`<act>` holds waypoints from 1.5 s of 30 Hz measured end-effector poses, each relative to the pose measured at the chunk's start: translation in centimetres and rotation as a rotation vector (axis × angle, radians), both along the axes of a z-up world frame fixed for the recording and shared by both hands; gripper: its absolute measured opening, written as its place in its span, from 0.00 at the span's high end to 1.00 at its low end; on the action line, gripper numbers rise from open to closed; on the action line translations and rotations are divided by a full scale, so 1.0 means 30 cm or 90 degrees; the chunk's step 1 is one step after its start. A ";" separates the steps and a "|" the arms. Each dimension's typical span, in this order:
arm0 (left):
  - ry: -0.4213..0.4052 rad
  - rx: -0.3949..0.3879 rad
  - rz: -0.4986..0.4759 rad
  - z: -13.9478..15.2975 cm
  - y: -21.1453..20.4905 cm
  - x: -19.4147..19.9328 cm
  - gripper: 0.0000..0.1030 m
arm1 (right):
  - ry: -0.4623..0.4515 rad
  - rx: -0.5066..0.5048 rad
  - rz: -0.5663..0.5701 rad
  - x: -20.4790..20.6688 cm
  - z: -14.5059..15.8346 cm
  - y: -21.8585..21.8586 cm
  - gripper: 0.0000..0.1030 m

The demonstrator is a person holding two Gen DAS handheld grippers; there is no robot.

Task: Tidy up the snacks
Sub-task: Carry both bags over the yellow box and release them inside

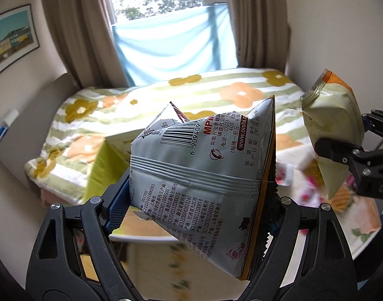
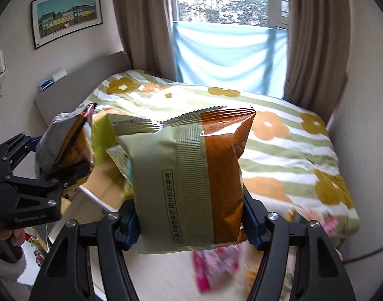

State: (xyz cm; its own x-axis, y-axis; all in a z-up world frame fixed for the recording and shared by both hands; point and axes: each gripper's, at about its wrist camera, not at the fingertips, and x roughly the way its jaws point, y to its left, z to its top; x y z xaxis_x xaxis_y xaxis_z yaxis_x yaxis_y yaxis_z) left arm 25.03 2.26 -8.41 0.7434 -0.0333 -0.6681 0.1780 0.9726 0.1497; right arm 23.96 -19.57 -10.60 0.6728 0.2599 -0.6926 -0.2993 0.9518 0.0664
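Left gripper (image 1: 191, 200) gripping silver bag (image 1: 204, 175), bed (image 1: 166, 92) behind, perhaps box (image 1: 103, 165).

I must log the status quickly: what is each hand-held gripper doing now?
Left hand-held gripper: closed on the silver snack bag.
Right hand-held gripper: closed on the green and brown snack bag.

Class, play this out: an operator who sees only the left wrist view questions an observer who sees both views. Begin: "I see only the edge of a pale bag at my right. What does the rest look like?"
Observer: The green and brown bag has a wide brown band down one side.
Operator: Is it properly gripped?
Observer: Yes, the right gripper has a blue pad pressed against each side of it.
Operator: Anything under it?
Observer: A blurred pink packet lies below on the pale surface.
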 end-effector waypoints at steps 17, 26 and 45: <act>0.129 0.014 0.014 -0.285 0.428 0.295 0.16 | 0.104 0.032 0.002 0.239 -0.150 0.472 0.40; 0.168 0.025 -0.006 -0.347 0.447 0.293 0.11 | 0.151 0.028 -0.019 0.276 -0.216 0.490 0.39; 0.192 -0.091 0.027 -0.311 0.503 0.213 0.11 | 0.161 0.059 -0.053 0.255 -0.248 0.495 0.00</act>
State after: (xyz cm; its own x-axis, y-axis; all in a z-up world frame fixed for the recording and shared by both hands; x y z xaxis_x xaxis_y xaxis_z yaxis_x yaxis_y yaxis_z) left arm 31.41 17.35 -17.75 0.5162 -0.1159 -0.8486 0.1524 0.9874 -0.0421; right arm 31.60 -4.71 -18.03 0.5039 0.2814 -0.8167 -0.1830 0.9588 0.2174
